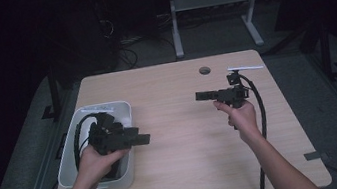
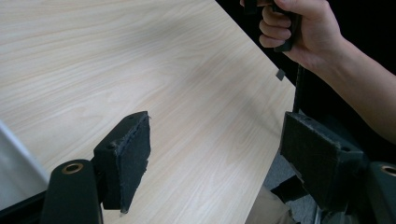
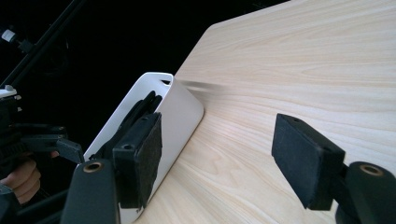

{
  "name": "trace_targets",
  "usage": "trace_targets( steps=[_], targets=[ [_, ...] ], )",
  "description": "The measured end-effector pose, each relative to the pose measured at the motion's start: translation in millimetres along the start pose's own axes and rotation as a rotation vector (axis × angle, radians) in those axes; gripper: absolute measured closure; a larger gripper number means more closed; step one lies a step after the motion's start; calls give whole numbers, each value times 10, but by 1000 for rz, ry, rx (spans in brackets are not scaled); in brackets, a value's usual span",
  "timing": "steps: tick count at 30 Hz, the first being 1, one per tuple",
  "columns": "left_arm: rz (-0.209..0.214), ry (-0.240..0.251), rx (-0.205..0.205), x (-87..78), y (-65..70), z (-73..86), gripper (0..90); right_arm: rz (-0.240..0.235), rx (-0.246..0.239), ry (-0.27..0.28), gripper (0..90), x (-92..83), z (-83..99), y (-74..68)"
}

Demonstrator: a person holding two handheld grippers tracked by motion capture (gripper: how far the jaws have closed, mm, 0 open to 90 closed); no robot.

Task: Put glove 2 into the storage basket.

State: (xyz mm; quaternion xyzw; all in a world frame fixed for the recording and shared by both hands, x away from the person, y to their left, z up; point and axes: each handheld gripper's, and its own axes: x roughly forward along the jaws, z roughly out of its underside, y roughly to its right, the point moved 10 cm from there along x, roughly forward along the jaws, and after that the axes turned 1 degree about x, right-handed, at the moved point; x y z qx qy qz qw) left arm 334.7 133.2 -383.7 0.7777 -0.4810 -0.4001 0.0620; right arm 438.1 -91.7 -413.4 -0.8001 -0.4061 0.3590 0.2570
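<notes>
Two grippers, left gripper and right gripper, were held wide and empty above the table; white bin sat at its left edge, nothing apparently begun.

Both grippers black: left gripper, right gripper. Jaws carry rough rectangular foam-like pads, brass-ringed pivot holes. Black cables trail. Forearms bare, apparently sleeveless.
</notes>
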Motion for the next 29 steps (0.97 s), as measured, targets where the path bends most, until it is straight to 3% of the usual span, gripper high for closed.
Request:
trace_targets(
  steps=[24, 29],
  targets=[
    [28, -42, 28, 354, 176, -32, 236, 36, 23, 28, 326, -374, 79, 262],
    [41, -48, 40, 417, 265, -14, 231, 55, 23, 31, 306, -475, 122, 299]
  ],
)
